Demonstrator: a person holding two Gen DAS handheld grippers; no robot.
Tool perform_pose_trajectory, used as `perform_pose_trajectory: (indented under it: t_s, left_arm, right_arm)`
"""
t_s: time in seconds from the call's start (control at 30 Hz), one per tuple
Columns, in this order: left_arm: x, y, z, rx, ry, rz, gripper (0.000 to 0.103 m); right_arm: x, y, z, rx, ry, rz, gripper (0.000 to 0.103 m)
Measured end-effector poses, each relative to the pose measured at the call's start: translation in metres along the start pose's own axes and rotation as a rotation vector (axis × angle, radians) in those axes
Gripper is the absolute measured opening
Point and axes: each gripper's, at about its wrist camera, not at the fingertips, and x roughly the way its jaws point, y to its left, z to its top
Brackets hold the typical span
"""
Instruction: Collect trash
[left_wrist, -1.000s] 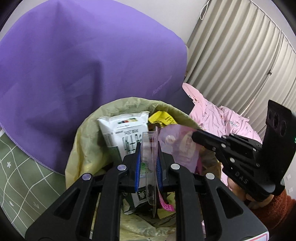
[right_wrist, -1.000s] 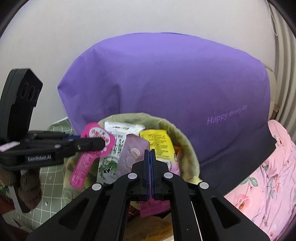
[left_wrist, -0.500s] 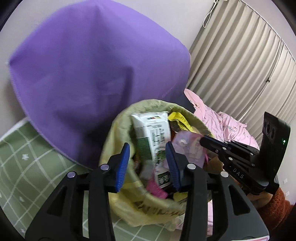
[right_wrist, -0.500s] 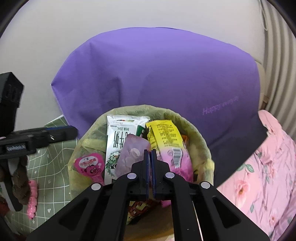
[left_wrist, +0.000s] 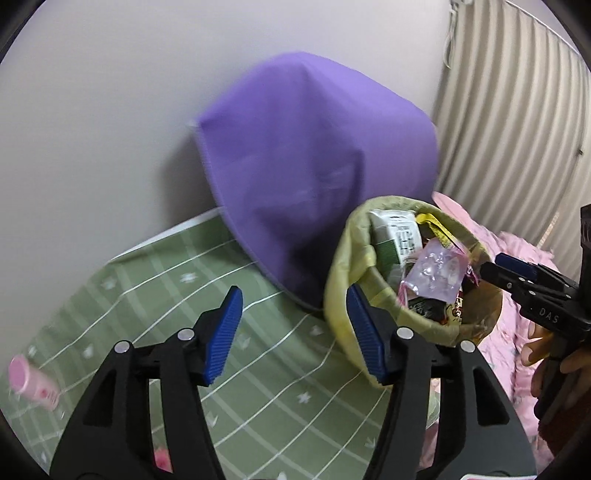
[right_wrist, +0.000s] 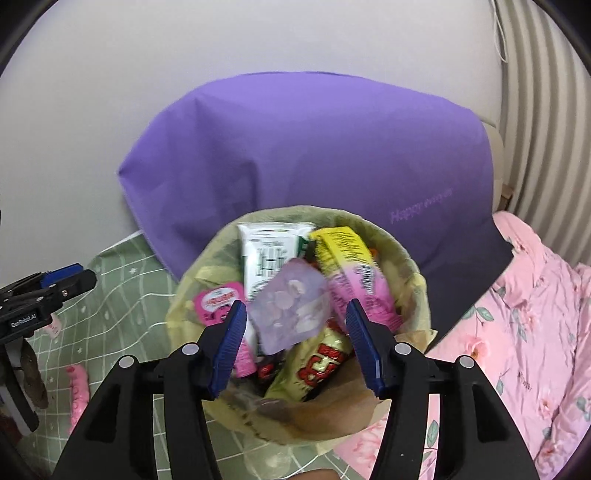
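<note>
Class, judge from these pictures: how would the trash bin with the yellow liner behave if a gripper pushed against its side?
The trash bin looks light, holding mostly wrappers, so it would probably slide or tip. Its yellow liner is thin and wrinkled, so it would likely crumple and slip. The purple pillow behind may stop it.

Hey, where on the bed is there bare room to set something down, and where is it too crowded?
Free: the green checked sheet between the wall, the purple pillow and the pink tube at the left edge. Crowded: the yellow-lined bin is packed with wrappers to its rim, and pink floral fabric covers the right side.
</note>
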Motion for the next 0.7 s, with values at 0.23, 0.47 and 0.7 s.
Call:
perform_pose_trajectory:
  t_s: [0.23, 0.47, 0.7]
  left_arm:
    - [-0.066, 0.004, -0.039, -0.043, -0.047, 0.169, 0.063]
    - [-0.127, -0.003, -0.084, -0.102, -0.066, 0.302, 0.063]
    - [-0.165, -0.019, -0.115, -0.148, -0.093, 0.375, 0.063]
  right_arm:
    - [-0.029, 0.029, -0.016, -0.042, -0.045, 0.130, 0.053]
    - [-0.064, 0.061, -0.045, -0.103, -0.020, 0.217, 0.053]
    - [-0.101, 0.083, -0.077, -0.166, -0.046, 0.244, 0.053]
